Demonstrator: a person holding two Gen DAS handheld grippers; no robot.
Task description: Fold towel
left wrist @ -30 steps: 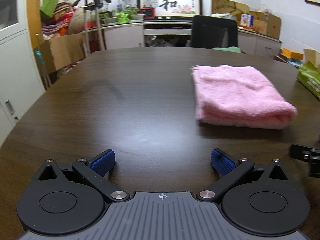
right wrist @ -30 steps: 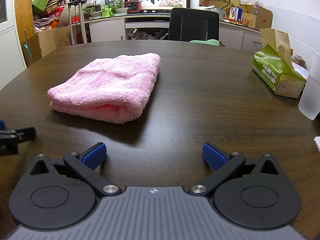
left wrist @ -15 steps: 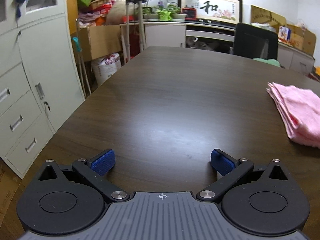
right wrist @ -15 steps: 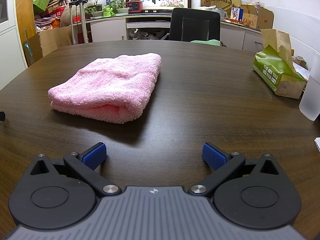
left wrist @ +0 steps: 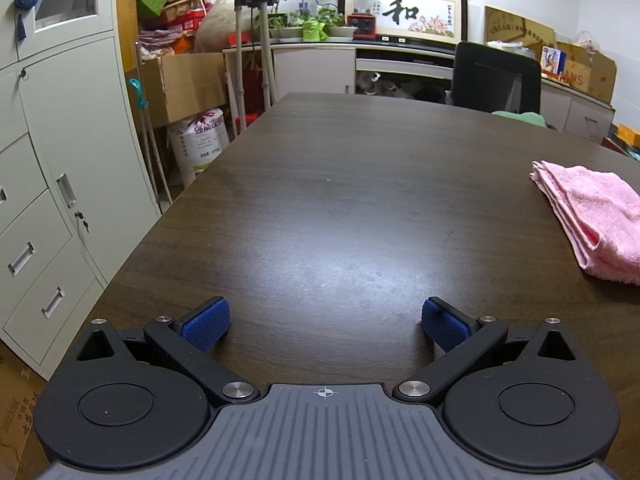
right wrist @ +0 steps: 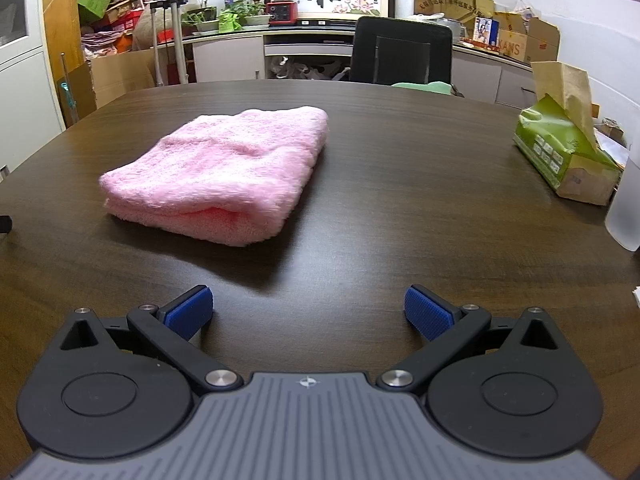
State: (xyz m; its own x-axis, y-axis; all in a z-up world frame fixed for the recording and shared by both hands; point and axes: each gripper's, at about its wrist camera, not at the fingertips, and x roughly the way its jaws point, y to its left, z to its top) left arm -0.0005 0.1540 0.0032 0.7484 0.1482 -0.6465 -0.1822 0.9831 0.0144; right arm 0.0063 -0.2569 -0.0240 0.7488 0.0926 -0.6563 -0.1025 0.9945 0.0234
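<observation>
A pink towel point(right wrist: 224, 168) lies folded into a thick rectangle on the dark wooden table point(right wrist: 400, 200), its rounded fold facing me in the right wrist view. My right gripper point(right wrist: 308, 312) stands open just short of it, nothing between its blue pads. In the left wrist view the same towel point(left wrist: 592, 216) shows only at the far right edge, its layered edges facing left. My left gripper point(left wrist: 325, 323) is open over bare table point(left wrist: 320, 208), well to the left of the towel.
A green tissue pack point(right wrist: 564, 156) and a frosted cup point(right wrist: 626, 208) stand at the table's right. A black chair point(right wrist: 400, 52) sits at the far end. Grey cabinets point(left wrist: 52, 184) and a white sack point(left wrist: 198, 140) flank the table's left edge.
My left gripper has swung left, away from the towel, which slid from the view's centre right to its far right edge. The right gripper has hardly moved. Both stay open.
</observation>
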